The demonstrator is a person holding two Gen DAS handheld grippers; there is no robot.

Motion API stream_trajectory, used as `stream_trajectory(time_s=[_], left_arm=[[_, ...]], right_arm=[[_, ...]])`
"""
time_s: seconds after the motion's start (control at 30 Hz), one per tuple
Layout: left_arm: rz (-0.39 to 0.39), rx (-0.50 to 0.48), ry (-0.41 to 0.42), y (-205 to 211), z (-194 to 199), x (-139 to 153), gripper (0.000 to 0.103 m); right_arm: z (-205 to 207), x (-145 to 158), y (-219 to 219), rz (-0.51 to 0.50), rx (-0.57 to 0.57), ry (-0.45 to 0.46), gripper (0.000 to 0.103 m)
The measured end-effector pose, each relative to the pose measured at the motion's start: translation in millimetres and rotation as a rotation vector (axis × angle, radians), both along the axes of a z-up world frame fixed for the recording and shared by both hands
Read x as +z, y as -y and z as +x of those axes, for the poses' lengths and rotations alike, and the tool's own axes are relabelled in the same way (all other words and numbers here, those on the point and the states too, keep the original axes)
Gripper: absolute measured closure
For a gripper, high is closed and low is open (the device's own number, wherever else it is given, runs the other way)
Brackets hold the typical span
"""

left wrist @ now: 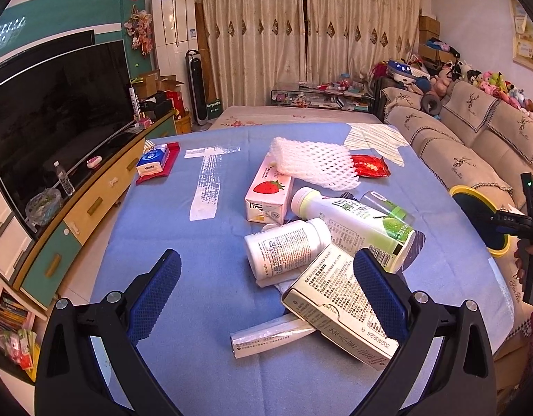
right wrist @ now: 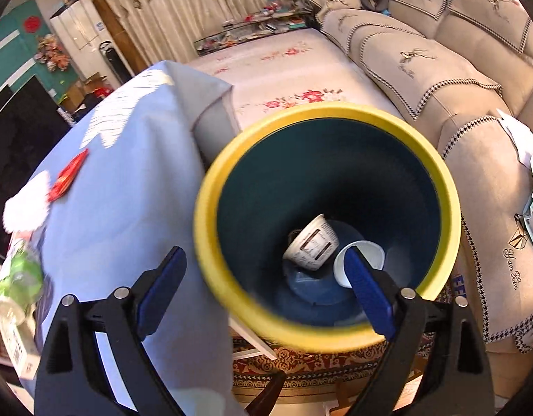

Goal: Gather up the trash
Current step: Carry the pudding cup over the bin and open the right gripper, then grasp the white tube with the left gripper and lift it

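Observation:
Trash lies on the blue tablecloth (left wrist: pixel 169 222): a white pill bottle (left wrist: pixel 287 247), a beige carton (left wrist: pixel 339 305), a green-and-white drink bottle (left wrist: pixel 349 222), a strawberry carton (left wrist: pixel 268 192), white foam netting (left wrist: pixel 313 163), a red wrapper (left wrist: pixel 370 166) and a plastic tube (left wrist: pixel 270 334). My left gripper (left wrist: pixel 266 287) is open above the pill bottle and beige carton. My right gripper (right wrist: pixel 266 287) is open and empty over the yellow-rimmed dark bin (right wrist: pixel 214 187), beside the table. A paper cup (right wrist: pixel 311 244) and a white cup (right wrist: pixel 370 254) lie in the bin.
A tissue pack (left wrist: pixel 152 161) on a red cloth lies at the table's far left. A TV (left wrist: pixel 55 111) on a cabinet stands to the left. A beige sofa (right wrist: pixel 439 69) is to the right of the bin, a floral-covered surface (right wrist: pixel 287 66) behind it.

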State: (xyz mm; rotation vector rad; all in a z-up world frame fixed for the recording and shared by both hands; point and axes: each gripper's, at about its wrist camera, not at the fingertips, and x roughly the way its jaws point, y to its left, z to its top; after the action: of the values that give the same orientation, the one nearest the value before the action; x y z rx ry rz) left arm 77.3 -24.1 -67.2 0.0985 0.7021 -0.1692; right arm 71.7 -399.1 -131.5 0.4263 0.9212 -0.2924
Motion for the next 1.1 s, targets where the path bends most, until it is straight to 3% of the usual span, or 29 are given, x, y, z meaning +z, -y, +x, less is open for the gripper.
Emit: stream_trajectory(time_s=[0.33, 0.43, 0.57, 0.63, 0.87, 1.1], left_arm=[[-0.001, 0.006, -0.090, 11, 37, -15, 0.005], [-0.060, 0.006, -0.148, 10, 47, -18, 0.005], [-0.083, -0.023, -0.161, 12, 32, -21, 0.005], [-0.120, -0.084, -0.171, 14, 17, -22, 0.005], [-0.048, -0.175, -0.192, 13, 2, -31, 0.006], [0.123, -0.443, -0.090, -11, -9, -29, 0.016]], right_arm=[[1, 5, -27, 0.008, 0.055, 0.001, 0.015], [1, 3, -30, 0.015, 0.067, -0.003, 0.015], [-1, 1, -32, 0.029, 0.077, 0.001, 0.015], [-2, 1, -33, 0.030, 0.085, 0.003, 0.015], [-1, 4, -38, 0.044, 0.110, 0.026, 0.015], [-6, 7, -38, 0.038, 0.112, 0.029, 0.015]])
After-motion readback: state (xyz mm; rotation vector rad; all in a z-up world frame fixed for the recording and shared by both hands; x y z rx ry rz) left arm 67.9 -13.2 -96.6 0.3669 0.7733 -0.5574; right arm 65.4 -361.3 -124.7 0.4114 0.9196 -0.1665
